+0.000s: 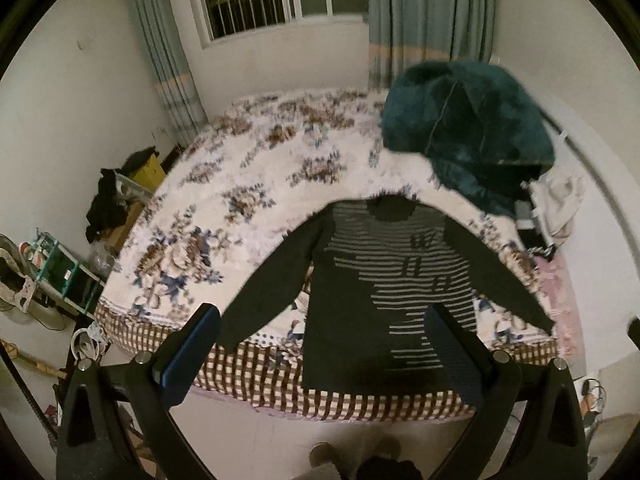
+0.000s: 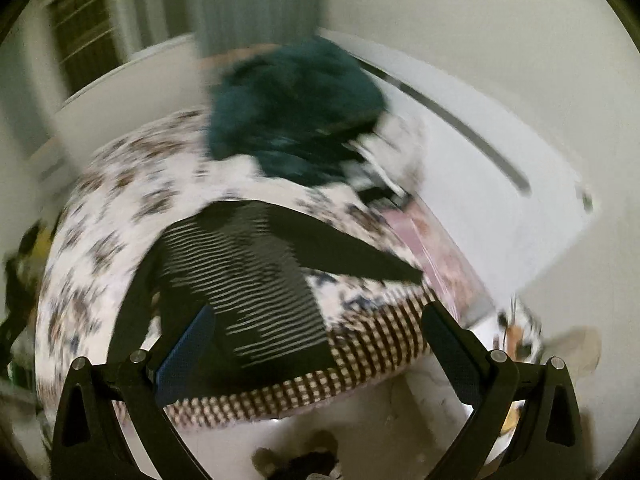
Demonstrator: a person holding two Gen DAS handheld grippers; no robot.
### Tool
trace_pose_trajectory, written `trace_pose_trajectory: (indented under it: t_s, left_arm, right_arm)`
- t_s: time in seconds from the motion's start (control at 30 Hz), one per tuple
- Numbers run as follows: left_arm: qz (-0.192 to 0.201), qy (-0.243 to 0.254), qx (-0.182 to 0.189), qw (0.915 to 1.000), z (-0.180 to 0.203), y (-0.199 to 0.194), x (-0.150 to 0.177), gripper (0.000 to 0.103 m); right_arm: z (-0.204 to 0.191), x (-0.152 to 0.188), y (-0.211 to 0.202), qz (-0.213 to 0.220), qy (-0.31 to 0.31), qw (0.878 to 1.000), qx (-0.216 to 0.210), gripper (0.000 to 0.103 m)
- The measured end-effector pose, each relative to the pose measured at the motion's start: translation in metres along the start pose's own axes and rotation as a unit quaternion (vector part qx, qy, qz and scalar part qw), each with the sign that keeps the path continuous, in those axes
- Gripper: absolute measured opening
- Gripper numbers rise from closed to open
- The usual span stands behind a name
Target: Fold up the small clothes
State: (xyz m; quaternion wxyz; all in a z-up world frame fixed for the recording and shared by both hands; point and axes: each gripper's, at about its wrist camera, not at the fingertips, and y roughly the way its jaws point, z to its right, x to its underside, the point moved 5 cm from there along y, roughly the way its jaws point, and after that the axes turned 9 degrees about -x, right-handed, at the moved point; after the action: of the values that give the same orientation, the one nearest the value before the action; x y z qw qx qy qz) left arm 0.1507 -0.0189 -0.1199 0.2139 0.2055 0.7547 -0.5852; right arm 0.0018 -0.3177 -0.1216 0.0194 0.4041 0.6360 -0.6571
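— Black plastic, both of them: the left gripper (image 1: 320,344) has its fingers spread wide with nothing between them, and the right gripper (image 2: 320,340) is just as wide and just as empty.

— Touching anything?

— No. Each hangs above the near edge of the bed (image 1: 248,184), clear of the cloth.

— And the garment?

— A small dark sweater (image 1: 372,280), lying flat just ahead of the left gripper's fingers, hem nearest them and neck farthest. Pale stripes run across the chest and down one side; the rest is plain dark. Both sleeves are spread out and slant down to either side.

— From the right gripper?

— The same sweater (image 2: 248,272) lies ahead and to its left, blurred; one sleeve reaches out rightward over the flowered cover.

— Beyond it?

— A teal fluffy blanket (image 1: 468,128) heaped farther off, to the right past the sweater's neck. The checked border (image 1: 360,404) of the bed sits directly under the hem.
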Motion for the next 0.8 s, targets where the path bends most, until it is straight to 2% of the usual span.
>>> trace_pose_trajectory:
  t_s: [0.07,0.17,0.23,0.27,0.33,0.4,0.5,0.53,0.6,0.7,0.73,0.77,0.8]
  left_arm:
    - [-0.032,0.017,-0.006,0.9993,0.025,0.044,-0.003,0.103]
    - [-0.072,0.037,-0.024,0.9964,0.064,0.106,-0.004,0.103]
    - [-0.091,0.05,-0.043,0.9937,0.087,0.145,-0.001,0.103]
    - [-0.1,0.057,-0.055,0.9918,0.101,0.166,-0.002,0.103]
    - [-0.12,0.067,-0.077,0.9875,0.125,0.207,-0.003,0.103]
    - [-0.143,0.064,-0.078,0.9845,0.141,0.239,0.003,0.103]
    - [-0.186,0.068,-0.081,0.9769,0.169,0.298,0.012,0.103]
    - [-0.194,0.069,-0.084,0.975,0.177,0.315,0.015,0.103]
    - [-0.208,0.07,-0.096,0.9709,0.19,0.346,0.02,0.103]
    - [-0.223,0.067,-0.108,0.9664,0.203,0.387,0.024,0.103]
    - [-0.228,0.066,-0.111,0.9649,0.208,0.398,0.025,0.103]
    - [-0.232,0.065,-0.114,0.9639,0.211,0.408,0.025,0.103]
    - [-0.233,0.064,-0.115,0.9636,0.213,0.418,0.024,0.103]
  right_arm:
    - [0.045,0.002,0.054,-0.028,0.065,0.997,0.009,0.103]
    - [0.124,0.016,0.143,-0.074,0.169,0.983,0.016,0.103]
    - [0.175,0.028,0.208,-0.099,0.245,0.964,0.012,0.103]
    - [0.202,0.034,0.244,-0.113,0.289,0.951,0.01,0.103]
    - [0.241,0.047,0.302,-0.123,0.358,0.926,0.004,0.102]
    - [0.271,0.059,0.356,-0.126,0.412,0.902,0.007,0.098]
    - [0.313,0.071,0.435,-0.114,0.485,0.867,0.002,0.091]
    - [0.32,0.073,0.454,-0.108,0.501,0.859,-0.002,0.089]
    - [0.336,0.078,0.496,-0.099,0.531,0.841,-0.011,0.078]
    - [0.356,0.081,0.543,-0.07,0.573,0.816,-0.017,0.074]
    - [0.36,0.079,0.55,-0.057,0.579,0.814,-0.015,0.072]
    - [0.363,0.076,0.555,-0.039,0.58,0.814,-0.007,0.065]
    - [0.364,0.07,0.558,-0.022,0.576,0.817,0.004,0.051]
